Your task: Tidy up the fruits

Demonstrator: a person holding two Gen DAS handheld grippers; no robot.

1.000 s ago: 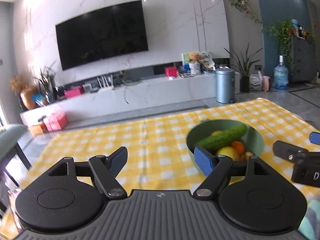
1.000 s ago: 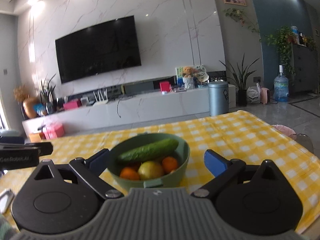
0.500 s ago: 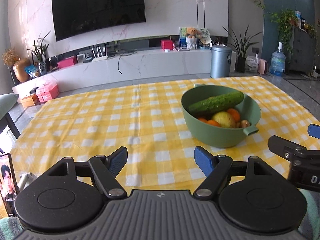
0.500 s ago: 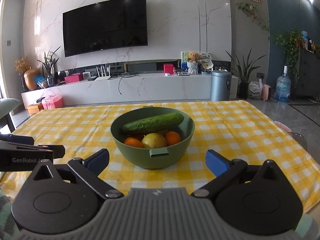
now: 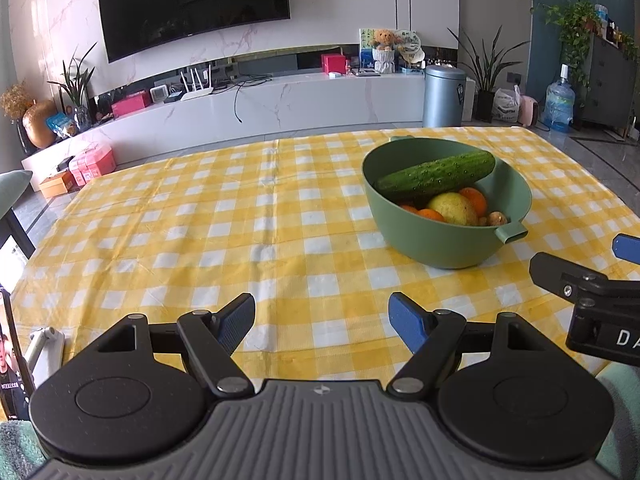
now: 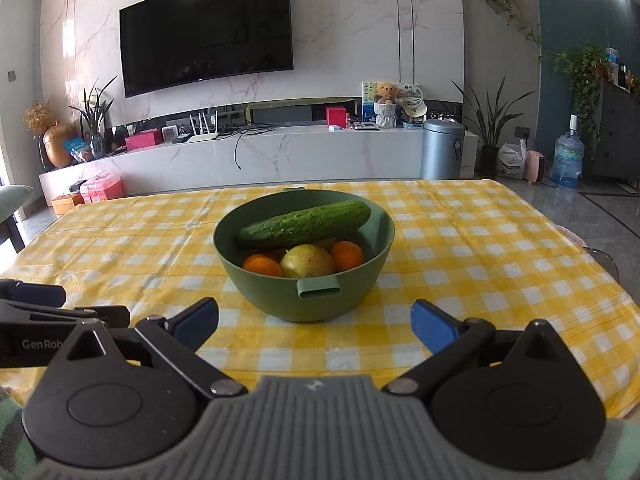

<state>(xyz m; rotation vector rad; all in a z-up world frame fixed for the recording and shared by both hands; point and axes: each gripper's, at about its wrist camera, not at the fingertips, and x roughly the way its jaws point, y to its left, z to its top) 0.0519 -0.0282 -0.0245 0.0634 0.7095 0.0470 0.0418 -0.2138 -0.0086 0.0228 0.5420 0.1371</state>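
Your left wrist view sits low at the near table edge, facing the TV wall, with the green bowl (image 5: pixel 448 236) off to its right. Your right wrist view looks the same way from further right, bowl (image 6: pixel 304 300) dead centre and closer. Both share the yellow checked cloth (image 5: pixel 240 220), bowl, and TV (image 6: pixel 206 30). Each catches the other gripper at its frame edge: right gripper (image 5: pixel 592 300), left gripper (image 6: pixel 36 320)

Checked tablecloth (image 5: pixel 280 216), television (image 6: pixel 208 28), bin (image 6: pixel 442 148), perhaps router (image 6: pixel 202 136).
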